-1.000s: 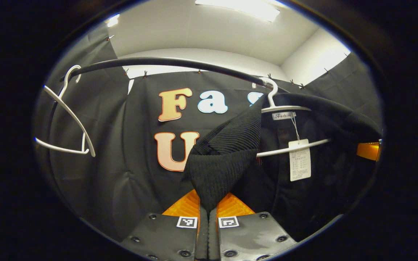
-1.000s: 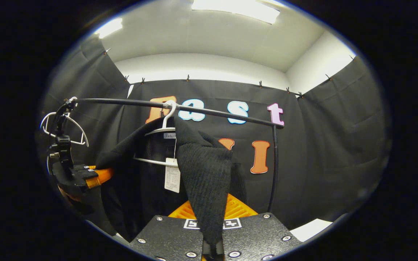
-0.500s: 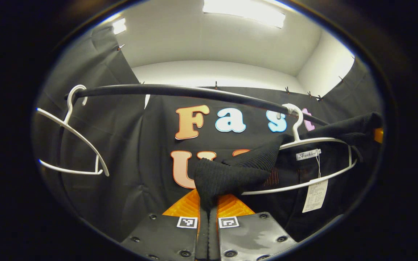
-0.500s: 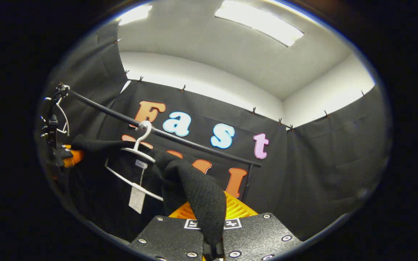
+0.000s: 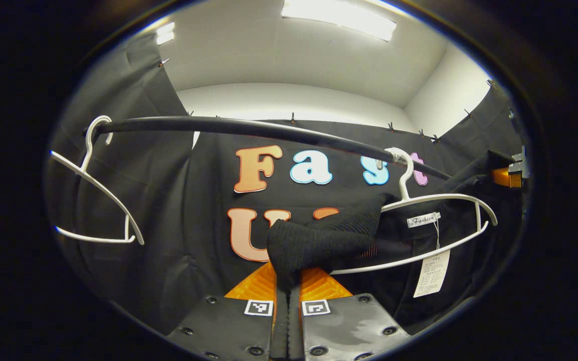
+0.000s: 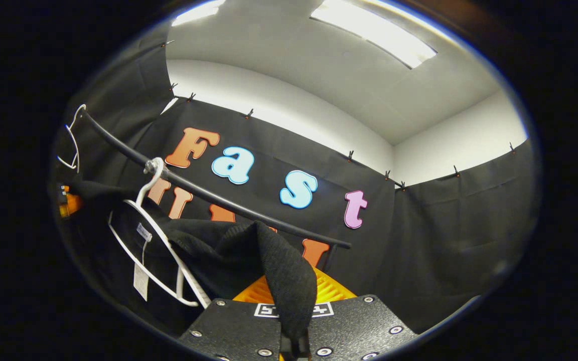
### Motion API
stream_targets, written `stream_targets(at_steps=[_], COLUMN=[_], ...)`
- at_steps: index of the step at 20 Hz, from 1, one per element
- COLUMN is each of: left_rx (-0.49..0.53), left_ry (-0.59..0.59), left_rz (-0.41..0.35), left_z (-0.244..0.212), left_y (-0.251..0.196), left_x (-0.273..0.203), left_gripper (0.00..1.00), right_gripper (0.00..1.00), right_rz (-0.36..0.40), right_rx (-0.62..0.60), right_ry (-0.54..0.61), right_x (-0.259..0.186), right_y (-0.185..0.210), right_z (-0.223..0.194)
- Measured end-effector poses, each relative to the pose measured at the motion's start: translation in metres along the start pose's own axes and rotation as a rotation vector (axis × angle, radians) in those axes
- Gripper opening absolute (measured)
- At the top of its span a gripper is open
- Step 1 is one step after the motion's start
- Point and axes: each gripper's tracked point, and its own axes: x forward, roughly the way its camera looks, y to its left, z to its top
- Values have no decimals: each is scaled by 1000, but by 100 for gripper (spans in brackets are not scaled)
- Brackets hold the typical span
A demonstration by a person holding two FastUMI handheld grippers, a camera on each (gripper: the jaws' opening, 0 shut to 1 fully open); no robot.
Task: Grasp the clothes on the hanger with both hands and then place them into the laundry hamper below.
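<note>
In my left gripper view, an empty white hanger [image 5: 99,193] hangs at the left end of the black rail [image 5: 249,128]; my left gripper [image 5: 287,281] has its jaws pinching a fold of the black knit garment [image 5: 324,240], which is half pulled off the second white hanger [image 5: 434,200]. In the right gripper view, my right gripper [image 6: 294,346] pinches another fold of that garment, off the tilted hanger's shoulder.
</note>
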Motion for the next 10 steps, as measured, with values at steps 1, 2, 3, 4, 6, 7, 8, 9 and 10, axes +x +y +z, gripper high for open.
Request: stream_targets(at_steps=[1,2,3,4,6,7,8,9,10], left_rx=[0,1,5,9,22,28,28,24,23], left_ry=[0,0,1,3,5,4,2,1,2], left_rz=[-5,-12,-14,-17,-21,-21,-22,-33,-38], left_z=[1,1,1,1,2,4,6,8,9], left_y=[-1,-3,-2,-3,-4,-4,-4,-6,-7], left_x=[1,1,2,2,3,5,6,8,13], left_gripper=[5,5,5,5,5,7,7,5,7], right_gripper=[10,10,10,10,10,10,10,10,10], right_rz=[-6,-1,14,29,27,24,33,43,48], right_rx=[-17,-18,3,30,43,36,45,70,99], right_ry=[9,21,45,69,98,119,126,143,153], right_x=[4,6,5,5,5,4,3,0,-6], right_y=[0,4,12,21,31,33,39,49,56], right_z=[-10,-21,-35,-49,-78,-92,-103,-112,-119])
